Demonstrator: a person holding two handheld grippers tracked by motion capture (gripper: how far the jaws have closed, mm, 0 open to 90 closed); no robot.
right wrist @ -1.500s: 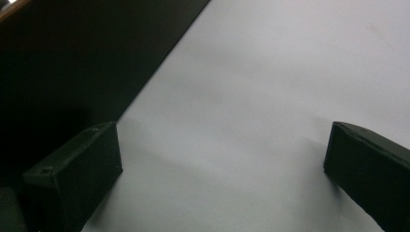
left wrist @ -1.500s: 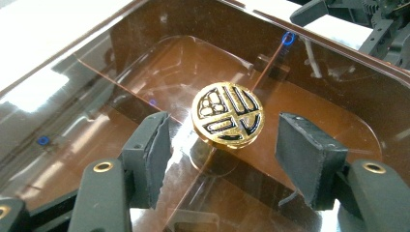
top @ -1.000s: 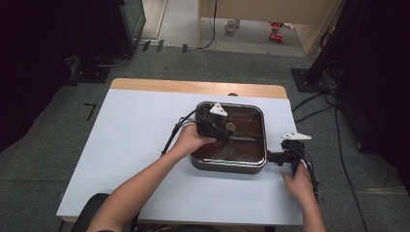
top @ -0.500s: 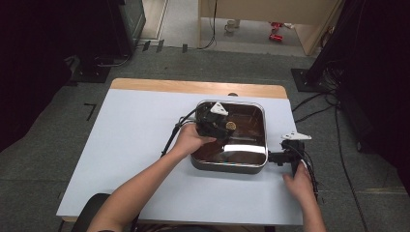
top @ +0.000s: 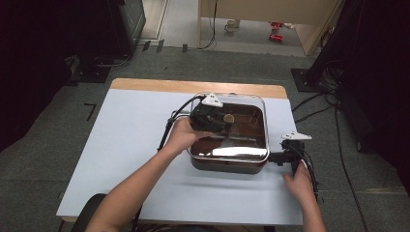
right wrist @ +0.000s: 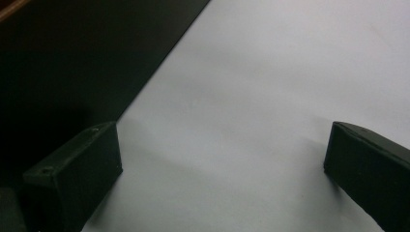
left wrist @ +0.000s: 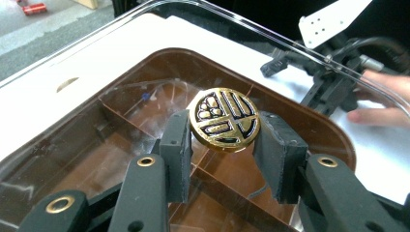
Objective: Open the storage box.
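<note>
Left gripper (left wrist: 223, 145) clamps the round gold knob (left wrist: 224, 118) of a clear lid (top: 251, 104) held above the pan (top: 229, 162).

The lid sits tilted over the dark square pan, which stands at about 3 o'clock from the middle of the white table (top: 121, 145). The knob sits pinched between both pads. The right gripper (top: 294, 155) rests on the table at the pan's 3 o'clock side, jaws spread wide with nothing but bare tabletop between them, just beside the pan's dark wall.
</note>
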